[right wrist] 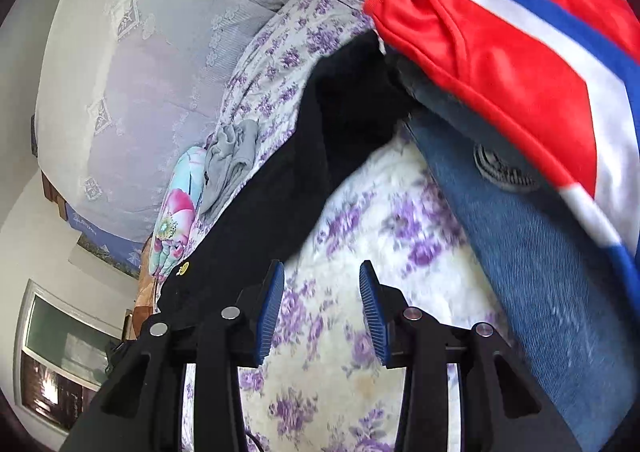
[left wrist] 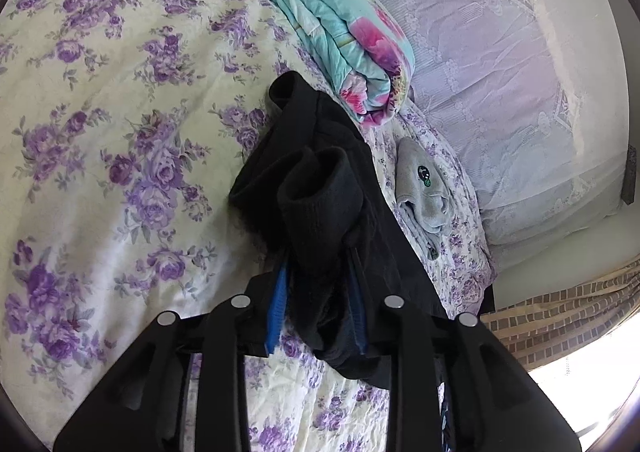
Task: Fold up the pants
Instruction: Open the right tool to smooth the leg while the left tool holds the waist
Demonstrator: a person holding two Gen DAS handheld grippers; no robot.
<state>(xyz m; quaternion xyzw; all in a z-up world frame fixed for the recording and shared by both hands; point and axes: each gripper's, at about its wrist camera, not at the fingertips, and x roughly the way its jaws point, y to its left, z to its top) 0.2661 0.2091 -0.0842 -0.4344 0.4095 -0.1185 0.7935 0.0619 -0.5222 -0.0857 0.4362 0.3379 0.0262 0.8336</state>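
Observation:
The black pants (left wrist: 320,180) lie bunched on the floral bed sheet (left wrist: 120,132), two rolled leg ends facing up. My left gripper (left wrist: 318,292) is shut on a thick fold of this black fabric, which fills the space between its blue pads and partly hides them. In the right wrist view the same black pants (right wrist: 304,156) stretch diagonally to the left of my right gripper (right wrist: 322,284). That gripper stands open over bare sheet (right wrist: 340,332), nothing between its pads (right wrist: 272,304).
A folded turquoise and pink quilt (left wrist: 340,32) and a small grey garment (left wrist: 424,180) lie beyond the pants, beside a lace-covered pillow (left wrist: 500,72). Blue jeans (right wrist: 540,272) and a red garment with white and blue stripes (right wrist: 500,52) lie right of my right gripper.

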